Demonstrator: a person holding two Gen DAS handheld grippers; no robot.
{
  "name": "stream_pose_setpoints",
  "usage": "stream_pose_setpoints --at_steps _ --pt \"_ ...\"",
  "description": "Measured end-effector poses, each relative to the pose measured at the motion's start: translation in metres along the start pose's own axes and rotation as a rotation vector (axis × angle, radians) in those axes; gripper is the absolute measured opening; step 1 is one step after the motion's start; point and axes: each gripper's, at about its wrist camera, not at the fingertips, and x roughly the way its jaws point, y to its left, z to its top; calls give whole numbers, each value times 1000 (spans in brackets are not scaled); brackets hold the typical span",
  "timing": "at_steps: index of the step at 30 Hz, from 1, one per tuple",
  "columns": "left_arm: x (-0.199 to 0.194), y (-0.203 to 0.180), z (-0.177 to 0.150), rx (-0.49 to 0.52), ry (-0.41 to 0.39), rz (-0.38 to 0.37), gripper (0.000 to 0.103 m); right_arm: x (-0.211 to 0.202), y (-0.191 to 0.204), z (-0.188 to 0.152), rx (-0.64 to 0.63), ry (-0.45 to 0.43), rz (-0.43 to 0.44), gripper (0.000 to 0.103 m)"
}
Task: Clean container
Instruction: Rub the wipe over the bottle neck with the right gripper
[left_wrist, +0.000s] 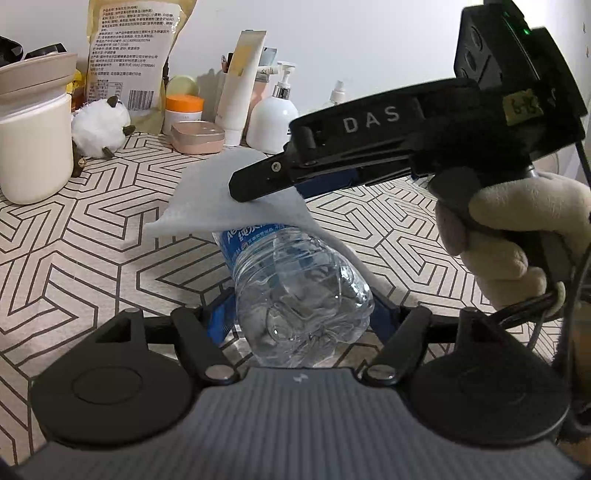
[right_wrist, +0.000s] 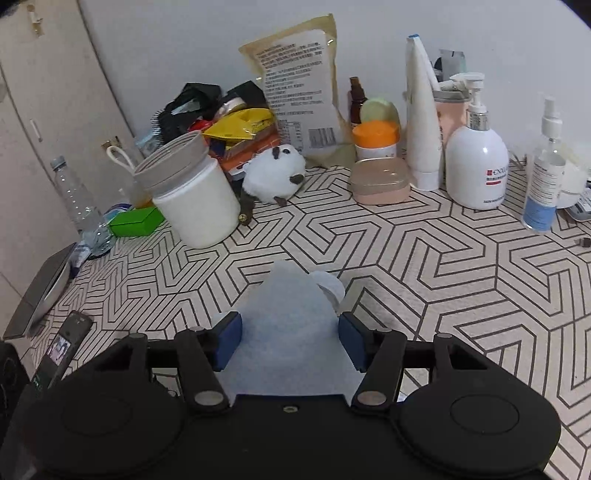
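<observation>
Patterned in black lines on cream, our tabletop (left_wrist: 92, 236) runs back to a pale wall lined with toiletries. From the left wrist camera, we see our left gripper (left_wrist: 301, 314) clenched on a clear water bottle (left_wrist: 295, 291), its blue pads pressing the bottle's sides near the base while the bottle lies pointing away from us, just above the table. Draped over the bottle's far end is a white cloth (left_wrist: 221, 199). Our right gripper (left_wrist: 243, 188) comes in from the right, held in a gloved hand (left_wrist: 513, 240), its black finger lying on top of the cloth. Behind stand a white jar (left_wrist: 35, 147), a small plush sheep (left_wrist: 99, 125), a pink case (left_wrist: 197, 137), a pump bottle (left_wrist: 272, 122) and a food bag (left_wrist: 133, 55). From the right wrist camera, we look down along our right gripper (right_wrist: 290, 341); its blue pads (right_wrist: 229, 339) sit at either side of the cloth (right_wrist: 291, 325), which fills the gap between them, but we cannot tell whether they actually pinch it. The bottle's white cap (right_wrist: 330, 286) peeks out from under the cloth's far edge. Farther back are the jar (right_wrist: 195, 199), the sheep (right_wrist: 275, 173), the pink case (right_wrist: 380, 181), the pump bottle (right_wrist: 476, 170), a spray bottle (right_wrist: 543, 184) and a green box (right_wrist: 135, 221).
</observation>
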Motion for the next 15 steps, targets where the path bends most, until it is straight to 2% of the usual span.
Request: stream_pose_setpoints --at_steps 11,14,15 --pt "2 -2 -1 0 15 -8 73 -26 -23 -12 95 -5 113 70" --pt "2 -3 -1 0 11 6 73 -14 -25 -16 144 77 212 70" --pt "1 -3 -1 0 7 15 73 -9 -23 -17 141 85 204 68"
